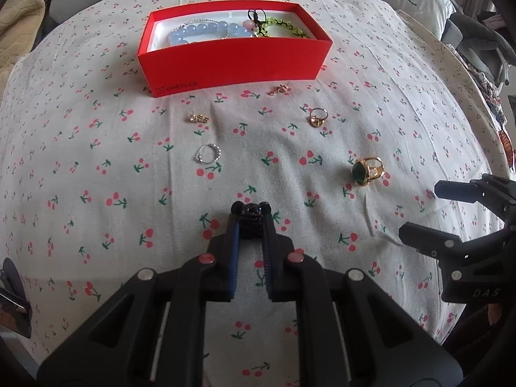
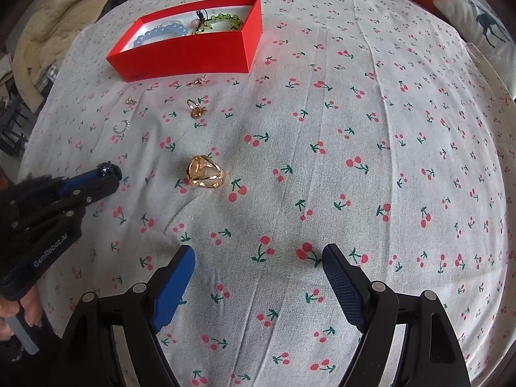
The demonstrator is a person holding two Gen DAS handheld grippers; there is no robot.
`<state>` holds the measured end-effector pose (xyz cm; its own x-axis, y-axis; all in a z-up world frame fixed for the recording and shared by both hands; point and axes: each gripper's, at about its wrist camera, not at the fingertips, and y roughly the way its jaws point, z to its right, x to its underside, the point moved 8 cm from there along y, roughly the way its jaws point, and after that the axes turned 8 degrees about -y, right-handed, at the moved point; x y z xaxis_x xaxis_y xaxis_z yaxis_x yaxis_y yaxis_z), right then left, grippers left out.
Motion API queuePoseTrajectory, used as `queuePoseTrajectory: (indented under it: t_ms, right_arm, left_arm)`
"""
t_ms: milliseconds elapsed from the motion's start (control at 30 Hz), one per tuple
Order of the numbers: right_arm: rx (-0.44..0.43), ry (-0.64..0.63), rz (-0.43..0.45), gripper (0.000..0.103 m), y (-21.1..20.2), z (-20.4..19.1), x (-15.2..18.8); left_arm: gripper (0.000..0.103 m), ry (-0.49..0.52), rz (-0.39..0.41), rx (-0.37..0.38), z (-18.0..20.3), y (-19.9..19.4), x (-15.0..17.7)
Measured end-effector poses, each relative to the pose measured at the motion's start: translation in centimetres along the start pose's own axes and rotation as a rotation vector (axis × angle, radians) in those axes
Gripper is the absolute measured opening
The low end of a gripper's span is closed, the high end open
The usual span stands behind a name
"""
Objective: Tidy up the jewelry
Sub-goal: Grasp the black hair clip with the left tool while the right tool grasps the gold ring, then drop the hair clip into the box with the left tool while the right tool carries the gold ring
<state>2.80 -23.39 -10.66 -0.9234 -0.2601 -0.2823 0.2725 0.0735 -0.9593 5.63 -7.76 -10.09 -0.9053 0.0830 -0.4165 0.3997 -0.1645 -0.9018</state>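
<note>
Pinching a small black faceted-bead piece (image 1: 251,222) between the nearly closed jaws of the left gripper (image 1: 251,208), low over the white cherry-print cloth (image 1: 129,167) covering the table; whether lifted clear of the cloth, impossible to say. Holding the right gripper (image 2: 258,256) with jaws spread wide and nothing between them, hovering over bare cloth at the near right.

Lying loose on the cloth, still waiting to be sorted: a chunky gold ring with a dark green stone (image 1: 367,170) just right of and beyond the left jaws; a thin silver beaded ring (image 1: 208,154) to the left and farther off; a slim gold ring with a round ornament (image 1: 317,117) farther right; a small gold crystal earring (image 1: 199,118) far left; a small rose-gold stud earring (image 1: 280,89) lying just beside the near wall of the box.

Sitting already stowed in the open red cardboard box (image 1: 232,61) at the far side: a pale blue round-bead bracelet (image 1: 206,32) and a green bead bracelet with black cord (image 1: 277,25).

Judging the task as partly done: bracelets boxed, one black piece in hand, five small pieces remaining outside.
</note>
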Motion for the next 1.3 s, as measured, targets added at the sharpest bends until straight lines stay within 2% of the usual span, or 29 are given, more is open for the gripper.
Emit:
queuePoseTrajectory:
  t_ms: [267, 733, 1067, 1200, 1300]
  right_arm:
    - [-0.015, 0.014, -0.006, 0.082, 0.0, -0.4, -1.0]
    - [-0.058, 0.046, -0.032, 0.081, 1.6, -3.5, -4.2]
    - [-0.074, 0.142, -0.024, 0.051, 3.1, -3.2, -7.2]
    - [-0.076, 0.154, -0.022, 0.033, 3.3, -3.1, -7.8]
    - [-0.082, 0.157, -0.016, 0.031, 3.4, -3.2, -8.2]
  left_arm:
    - [0.014, -0.009, 0.025, -0.003, -1.6, -1.6, -0.2]
    - [0.014, -0.027, 0.048, -0.021, -4.5, -3.2, 0.6]
    - [0.014, -0.061, 0.055, -0.010, -5.9, -3.9, 0.6]
    - [0.014, -0.071, 0.059, -0.006, -6.2, -4.0, 0.5]
    - [0.014, -0.077, 0.062, -0.002, -6.4, -4.2, 0.4]
